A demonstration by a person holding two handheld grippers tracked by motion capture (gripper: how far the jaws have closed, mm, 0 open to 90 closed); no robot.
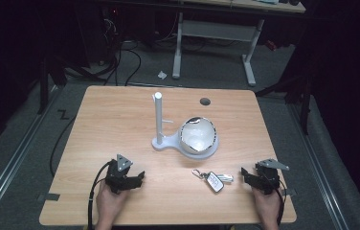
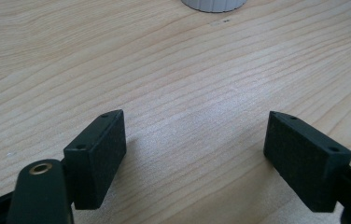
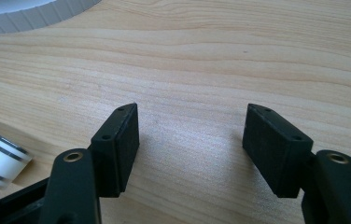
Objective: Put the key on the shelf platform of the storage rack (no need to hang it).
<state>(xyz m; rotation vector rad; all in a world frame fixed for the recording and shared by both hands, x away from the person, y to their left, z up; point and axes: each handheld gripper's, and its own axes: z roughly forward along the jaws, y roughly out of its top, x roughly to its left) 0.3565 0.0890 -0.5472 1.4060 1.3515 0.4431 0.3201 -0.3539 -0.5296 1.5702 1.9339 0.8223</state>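
Both grippers rest low on the table, jaws spread and empty — left gripper, right gripper. Just beside the right one lies a key fob, short of the white stand — likely approach low, straddling its narrow width.

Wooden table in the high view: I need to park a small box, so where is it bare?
The light wooden table is bare along its left side, beside the white post stand, and between the left gripper and the key fob with keyring. It is crowded at centre-right: the white bowl on the stand's base, the fob, then the right gripper.
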